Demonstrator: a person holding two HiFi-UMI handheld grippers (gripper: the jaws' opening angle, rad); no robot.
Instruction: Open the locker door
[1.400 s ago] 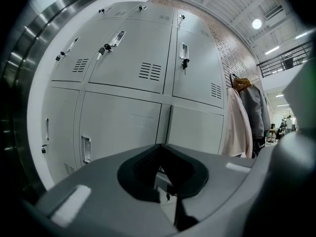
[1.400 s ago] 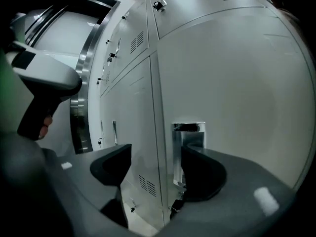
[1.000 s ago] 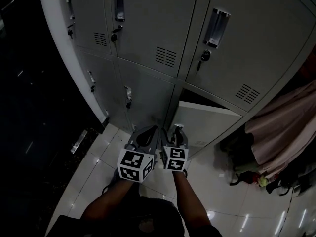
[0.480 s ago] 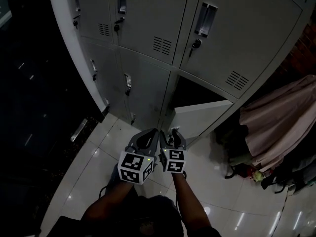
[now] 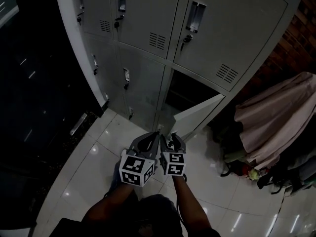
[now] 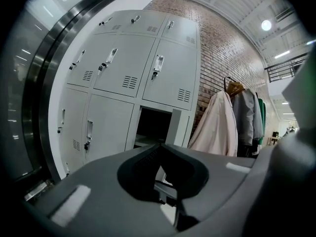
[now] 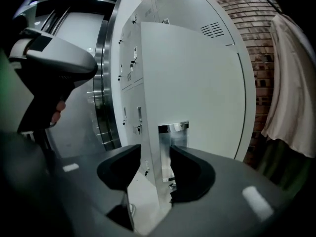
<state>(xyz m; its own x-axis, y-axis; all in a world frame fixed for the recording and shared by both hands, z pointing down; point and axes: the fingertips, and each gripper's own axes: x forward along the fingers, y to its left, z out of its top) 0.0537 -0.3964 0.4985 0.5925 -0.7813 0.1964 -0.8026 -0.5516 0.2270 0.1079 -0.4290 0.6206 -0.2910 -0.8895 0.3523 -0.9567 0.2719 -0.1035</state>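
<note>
A bank of grey lockers faces me. The bottom right locker door stands swung out, and its dark compartment shows behind it. In the right gripper view the door fills the middle, with its free edge and metal handle recess between the jaws. My right gripper is closing around that edge, and a thin gap still shows on the left side. My left gripper is shut on nothing and hangs beside the right gripper, short of the door.
Coats hang on a rack to the right of the lockers, with bags on the floor under them. A dark glass wall with a metal frame runs along the left. The floor is glossy tile.
The locker door has swung farther out. Both grippers and my view have drawn back from the lockers.
</note>
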